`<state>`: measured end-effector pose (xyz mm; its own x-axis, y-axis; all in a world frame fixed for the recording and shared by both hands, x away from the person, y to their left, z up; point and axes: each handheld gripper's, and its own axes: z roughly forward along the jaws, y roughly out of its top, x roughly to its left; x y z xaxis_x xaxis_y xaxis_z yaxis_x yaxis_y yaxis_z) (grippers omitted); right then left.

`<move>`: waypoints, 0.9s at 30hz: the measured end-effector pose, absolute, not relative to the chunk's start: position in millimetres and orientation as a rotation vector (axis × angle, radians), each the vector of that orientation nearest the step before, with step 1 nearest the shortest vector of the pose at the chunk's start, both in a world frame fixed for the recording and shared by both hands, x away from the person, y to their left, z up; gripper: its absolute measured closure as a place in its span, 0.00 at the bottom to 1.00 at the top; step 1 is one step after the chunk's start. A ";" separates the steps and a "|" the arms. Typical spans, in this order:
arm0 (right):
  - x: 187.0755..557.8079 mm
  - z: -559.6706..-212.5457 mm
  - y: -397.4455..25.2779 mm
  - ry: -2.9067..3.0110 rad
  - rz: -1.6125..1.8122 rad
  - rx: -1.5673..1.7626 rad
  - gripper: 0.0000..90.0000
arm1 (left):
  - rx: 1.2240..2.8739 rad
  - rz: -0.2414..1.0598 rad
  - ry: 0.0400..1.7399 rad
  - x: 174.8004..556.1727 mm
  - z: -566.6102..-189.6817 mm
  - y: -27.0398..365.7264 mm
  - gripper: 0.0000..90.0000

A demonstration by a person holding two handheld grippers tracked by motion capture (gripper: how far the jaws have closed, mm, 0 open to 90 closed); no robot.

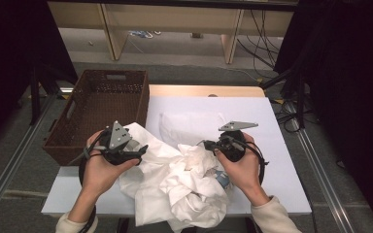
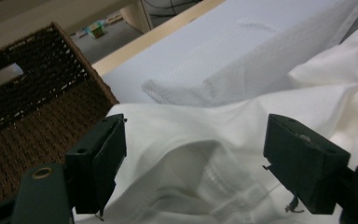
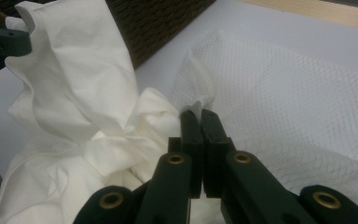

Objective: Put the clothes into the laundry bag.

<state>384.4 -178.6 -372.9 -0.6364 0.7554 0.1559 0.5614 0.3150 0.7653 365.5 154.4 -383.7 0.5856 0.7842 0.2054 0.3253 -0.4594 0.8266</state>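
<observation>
On the table, one white garment (image 1: 175, 184), one mesh bag (image 1: 189, 127); left tongs (image 2: 193, 158) wide, right tongs (image 3: 199, 122) pinching bag.

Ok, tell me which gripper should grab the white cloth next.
Probably the left gripper: its jaws stand open on either side of a fold of the white cloth. The right gripper is already shut, seemingly pinching the mesh bag.

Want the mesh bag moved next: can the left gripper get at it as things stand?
Probably not directly. The left gripper, jaws open, sits over the white garment, whose crumpled folds lie between it and the mesh bag.
</observation>
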 end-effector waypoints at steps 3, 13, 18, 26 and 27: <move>384.8 -373.2 -179.3 2.351 1.224 1.198 1.00 | 2.085 0.793 0.901 371.5 -393.1 154.6 0.31; 384.5 -373.2 -179.0 2.357 1.225 1.208 1.00 | 2.000 0.840 0.977 370.3 -391.3 155.7 0.96; 386.5 -374.0 -180.0 2.353 1.232 1.193 1.00 | 1.888 0.699 0.878 344.2 -367.2 141.0 0.96; 384.0 -373.6 -178.1 2.349 1.227 1.231 1.00 | 1.922 0.430 0.575 311.5 -370.2 59.4 0.96; 383.6 -373.5 -177.8 2.350 1.231 1.224 1.00 | 1.928 0.408 0.574 313.4 -376.6 48.9 0.96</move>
<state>383.6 -177.8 -373.5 -0.6294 0.7576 0.1732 0.5738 0.3027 0.7610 313.4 48.9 -376.6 0.8278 0.5605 0.0253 0.2083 -0.3488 0.9138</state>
